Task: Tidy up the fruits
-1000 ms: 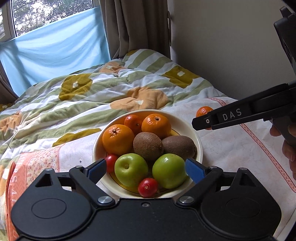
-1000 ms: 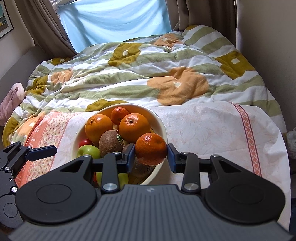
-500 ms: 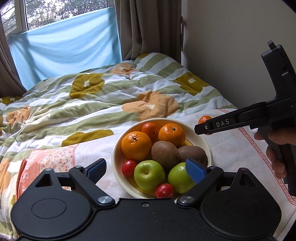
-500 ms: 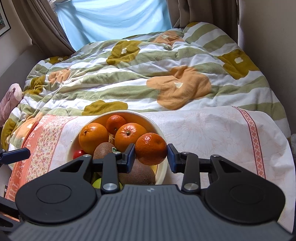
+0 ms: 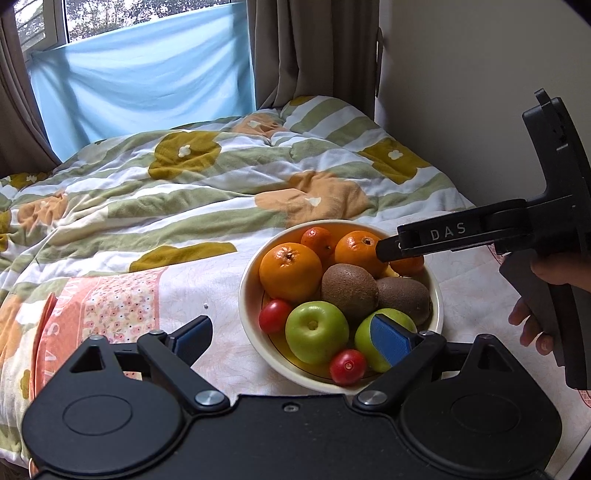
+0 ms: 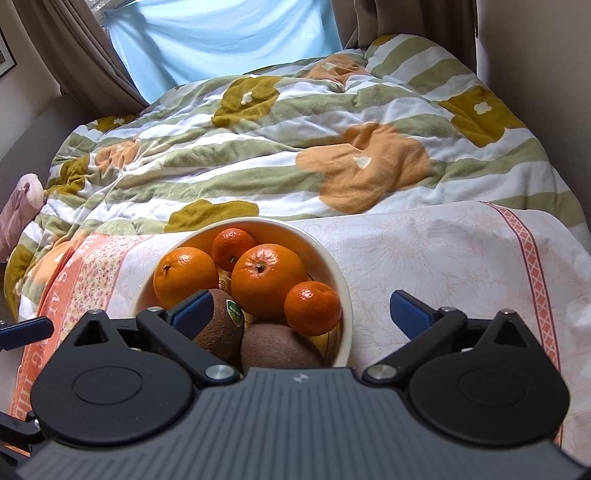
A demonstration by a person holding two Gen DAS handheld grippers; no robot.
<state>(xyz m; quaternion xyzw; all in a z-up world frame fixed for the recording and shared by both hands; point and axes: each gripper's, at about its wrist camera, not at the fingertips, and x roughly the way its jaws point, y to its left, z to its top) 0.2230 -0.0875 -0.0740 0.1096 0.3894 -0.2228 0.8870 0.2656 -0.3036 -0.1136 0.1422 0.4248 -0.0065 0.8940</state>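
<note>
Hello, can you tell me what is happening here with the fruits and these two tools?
A person holds a gripper in each hand and is sorting fruit into a bowl on the bed. The right gripper is open above the bowl, and a small mandarin lies in the bowl between its fingers, at the rim. The left gripper is open too and holds nothing. Oranges, kiwis, green apples and small tomatoes already lie in the bowl.

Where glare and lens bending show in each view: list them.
Left wrist view: the window is brightest at top left, and the frame corners are dark. Right wrist view: daylight glints on the small mandarin, and the quilt bulges with the fisheye.
</note>
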